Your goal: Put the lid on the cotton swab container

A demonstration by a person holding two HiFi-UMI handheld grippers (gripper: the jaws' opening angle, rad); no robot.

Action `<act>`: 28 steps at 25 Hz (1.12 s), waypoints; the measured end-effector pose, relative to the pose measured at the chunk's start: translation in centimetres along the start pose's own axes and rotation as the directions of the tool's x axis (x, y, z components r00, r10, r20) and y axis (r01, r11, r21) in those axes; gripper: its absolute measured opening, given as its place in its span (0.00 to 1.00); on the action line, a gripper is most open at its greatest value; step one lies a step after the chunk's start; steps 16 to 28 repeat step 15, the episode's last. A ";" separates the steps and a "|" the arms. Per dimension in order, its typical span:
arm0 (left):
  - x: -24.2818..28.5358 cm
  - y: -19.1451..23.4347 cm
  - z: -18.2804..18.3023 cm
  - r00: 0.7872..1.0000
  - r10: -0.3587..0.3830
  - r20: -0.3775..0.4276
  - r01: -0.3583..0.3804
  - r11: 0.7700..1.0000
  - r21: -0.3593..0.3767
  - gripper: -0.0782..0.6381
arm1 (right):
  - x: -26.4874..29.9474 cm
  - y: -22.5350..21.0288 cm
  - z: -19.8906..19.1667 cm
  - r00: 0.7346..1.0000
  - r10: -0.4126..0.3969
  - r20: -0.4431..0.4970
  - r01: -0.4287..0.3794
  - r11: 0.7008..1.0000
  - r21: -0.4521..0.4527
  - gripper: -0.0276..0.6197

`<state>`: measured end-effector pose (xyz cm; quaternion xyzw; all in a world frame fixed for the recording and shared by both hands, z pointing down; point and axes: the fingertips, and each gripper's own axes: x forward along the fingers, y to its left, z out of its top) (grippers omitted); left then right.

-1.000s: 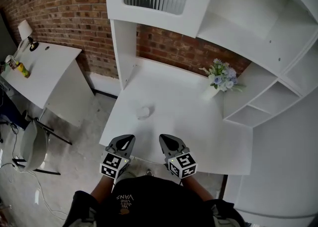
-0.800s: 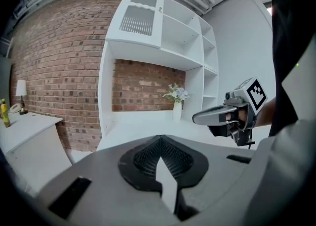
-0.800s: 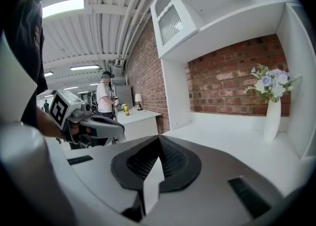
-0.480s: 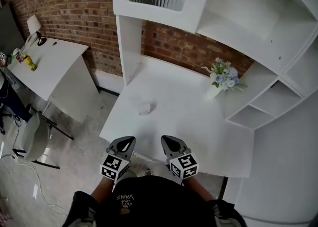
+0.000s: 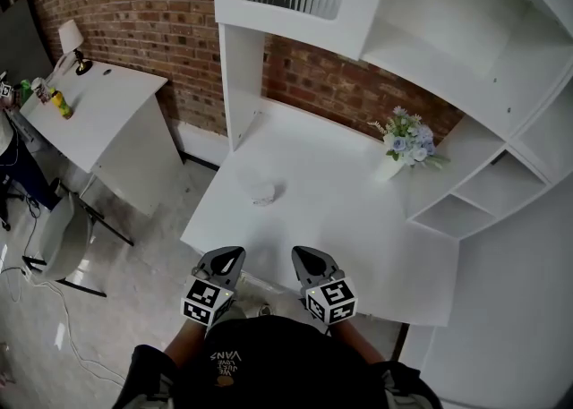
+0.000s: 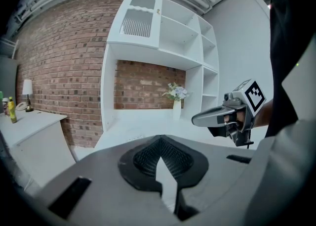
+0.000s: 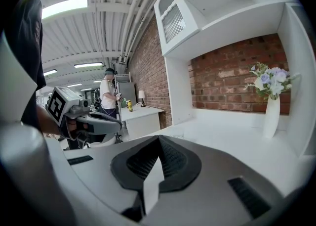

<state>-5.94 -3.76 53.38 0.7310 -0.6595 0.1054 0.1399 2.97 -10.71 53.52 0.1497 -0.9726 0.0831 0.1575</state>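
- Cotton swab container (image 5: 261, 191) sits fwd on desk (image 5: 358, 219), well apart from both claws, slightly nearer left gripper (image 5: 226, 259).
- Left & right gripper (image 5: 306, 261) jaws pressed together, empty.

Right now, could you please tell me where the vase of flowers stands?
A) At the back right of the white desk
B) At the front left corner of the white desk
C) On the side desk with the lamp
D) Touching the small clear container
A: the vase of flowers stands at the back right of the white desk, well apart from the small clear container.
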 end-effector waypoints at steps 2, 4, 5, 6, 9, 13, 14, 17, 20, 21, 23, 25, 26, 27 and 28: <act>-0.1 0.0 0.0 1.000 0.001 0.001 -0.001 1.000 -0.001 0.12 | 0.1 0.1 0.0 1.000 0.004 -0.002 -0.004 1.000 -0.001 0.04; -0.2 0.0 -0.1 1.000 0.001 0.001 -0.001 1.000 -0.002 0.12 | 0.2 0.3 -0.1 1.000 0.007 -0.005 -0.007 1.000 -0.002 0.04; -0.2 0.0 -0.1 1.000 0.001 0.002 -0.001 1.000 -0.003 0.12 | 0.3 0.4 -0.2 1.000 0.008 -0.007 -0.008 1.000 -0.003 0.04; -0.2 0.0 -0.1 1.000 0.001 0.002 -0.001 1.000 -0.003 0.12 | 0.3 0.4 -0.2 1.000 0.010 -0.007 -0.010 1.000 -0.004 0.04; 0.0 -0.1 -0.1 1.000 0.001 0.002 -0.001 1.000 -0.004 0.12 | 0.3 0.3 -0.3 1.000 0.015 -0.010 -0.015 1.000 0.005 0.04; 0.0 -0.1 -0.1 1.000 -0.001 0.000 0.001 1.000 -0.004 0.12 | 0.3 0.2 -0.4 1.000 0.010 -0.015 -0.010 1.000 0.017 0.04; 0.0 -0.1 -0.1 1.000 -0.001 0.000 0.001 1.000 -0.004 0.12 | 0.3 0.2 -0.4 1.000 0.008 -0.016 -0.008 1.000 0.016 0.04; 0.0 -0.1 -0.1 1.000 -0.001 0.000 0.001 1.000 -0.004 0.12 | 0.3 0.2 -0.4 1.000 0.006 -0.017 -0.006 1.000 0.014 0.04; 0.0 -0.1 -0.1 1.000 -0.001 0.000 0.001 1.000 -0.004 0.12 | 0.3 0.2 -0.4 1.000 0.006 -0.017 -0.006 1.000 0.014 0.04; 0.0 -0.1 -0.1 1.000 -0.001 0.000 0.001 1.000 -0.004 0.12 | 0.3 0.2 -0.4 1.000 0.006 -0.017 -0.006 1.000 0.014 0.04; 0.0 -0.1 -0.1 1.000 -0.001 0.000 0.001 1.000 -0.004 0.12 | 0.3 0.2 -0.4 1.000 0.006 -0.017 -0.006 1.000 0.014 0.04; 0.0 -0.1 -0.1 1.000 -0.001 0.000 0.001 1.000 -0.004 0.12 | 0.3 0.2 -0.4 1.000 0.006 -0.017 -0.006 1.000 0.014 0.04; 0.0 -0.1 -0.1 1.000 -0.001 0.000 0.001 1.000 -0.004 0.12 | 0.3 0.2 -0.4 1.000 0.006 -0.017 -0.006 1.000 0.014 0.04; 0.0 -0.1 -0.1 1.000 -0.001 0.000 0.001 1.000 -0.004 0.12 | 0.3 0.2 -0.4 1.000 0.006 -0.017 -0.006 1.000 0.014 0.04; 0.0 -0.1 -0.1 1.000 -0.001 0.000 0.001 1.000 -0.004 0.12 | 0.3 0.2 -0.4 1.000 0.006 -0.017 -0.006 1.000 0.014 0.04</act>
